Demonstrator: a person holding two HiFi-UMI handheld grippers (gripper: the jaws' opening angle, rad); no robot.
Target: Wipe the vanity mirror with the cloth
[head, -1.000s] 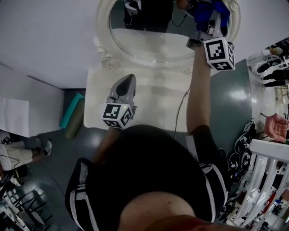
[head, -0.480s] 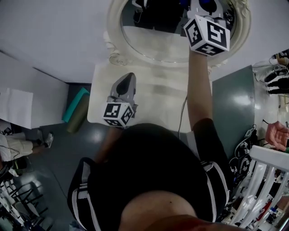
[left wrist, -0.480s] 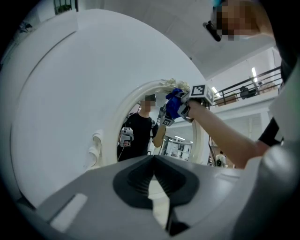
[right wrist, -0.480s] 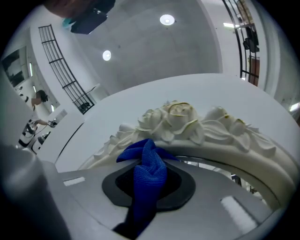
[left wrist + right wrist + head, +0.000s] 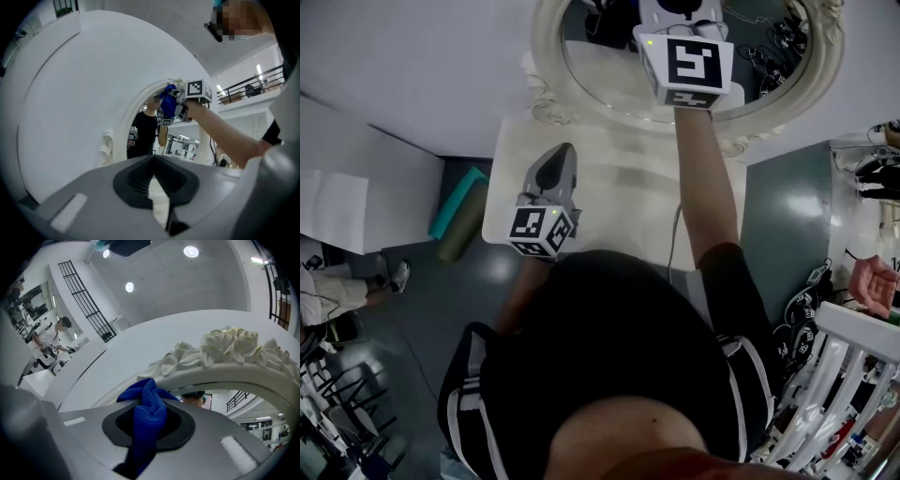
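Cloth between right gripper jaws, near mirror frame

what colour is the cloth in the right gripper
Blue. The cloth shows best in the right gripper view.

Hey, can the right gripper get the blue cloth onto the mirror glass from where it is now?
Probably yes. The right gripper, shut on the blue cloth, is up at the mirror glass near its carved frame, with nothing between them. The left gripper sits low, out of the way.
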